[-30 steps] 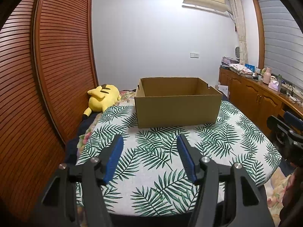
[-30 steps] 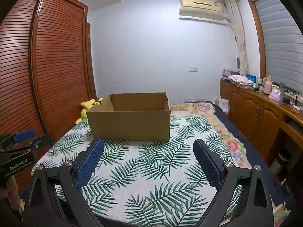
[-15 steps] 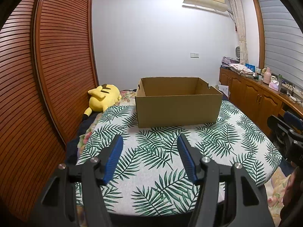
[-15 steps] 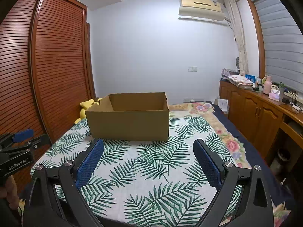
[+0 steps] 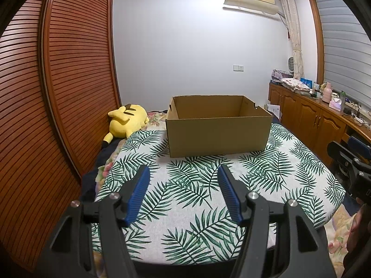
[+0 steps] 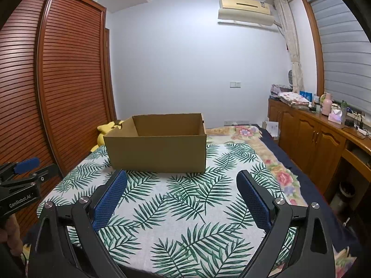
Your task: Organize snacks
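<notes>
An open brown cardboard box (image 5: 218, 134) stands on the leaf-print cloth (image 5: 185, 185) of the bed; it also shows in the right wrist view (image 6: 157, 153). Its inside looks bare from here, but the floor of the box is hidden. No snacks are in view. My left gripper (image 5: 183, 176) is open and empty, held above the cloth in front of the box. My right gripper (image 6: 182, 180) is open wide and empty, also in front of the box. Each gripper shows at the edge of the other's view.
A yellow plush toy (image 5: 126, 120) lies left of the box by the slatted wooden wardrobe (image 5: 58, 92). A wooden cabinet (image 6: 320, 139) with bottles and folded cloth runs along the right wall. A floral bedspread (image 6: 266, 153) lies right of the cloth.
Both views have shifted only slightly; the box sits a touch lower and to the left in the right wrist view. Both grippers stay open.
</notes>
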{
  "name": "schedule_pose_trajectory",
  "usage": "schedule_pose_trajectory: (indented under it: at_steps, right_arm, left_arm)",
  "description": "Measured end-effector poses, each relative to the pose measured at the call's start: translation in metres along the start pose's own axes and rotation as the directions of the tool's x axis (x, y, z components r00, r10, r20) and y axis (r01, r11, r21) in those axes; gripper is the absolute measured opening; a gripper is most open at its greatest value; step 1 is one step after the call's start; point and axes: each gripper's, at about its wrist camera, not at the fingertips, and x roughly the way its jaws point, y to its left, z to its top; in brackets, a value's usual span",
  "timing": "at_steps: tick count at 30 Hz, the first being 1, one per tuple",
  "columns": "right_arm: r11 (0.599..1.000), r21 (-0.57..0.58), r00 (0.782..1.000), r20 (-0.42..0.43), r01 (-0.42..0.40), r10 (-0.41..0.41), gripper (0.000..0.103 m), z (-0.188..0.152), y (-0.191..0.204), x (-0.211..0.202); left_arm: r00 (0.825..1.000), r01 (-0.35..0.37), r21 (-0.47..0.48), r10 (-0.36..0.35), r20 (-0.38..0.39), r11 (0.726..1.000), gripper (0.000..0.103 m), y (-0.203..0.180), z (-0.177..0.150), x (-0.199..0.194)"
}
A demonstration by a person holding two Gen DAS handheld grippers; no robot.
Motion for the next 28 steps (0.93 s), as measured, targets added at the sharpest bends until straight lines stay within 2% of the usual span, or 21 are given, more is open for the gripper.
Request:
schedule_pose_trajectory:
  at_steps: [28]
  right_arm:
    - [1.000,-0.004,1.000,0.003,0.003,-0.003,0.097,-0.0009,-0.0020,-0.0010]
  left_arm:
    - [1.000,-0.002,-0.001,0.002,-0.008,1.000,0.062,0.0013,0.0002,0.0007]
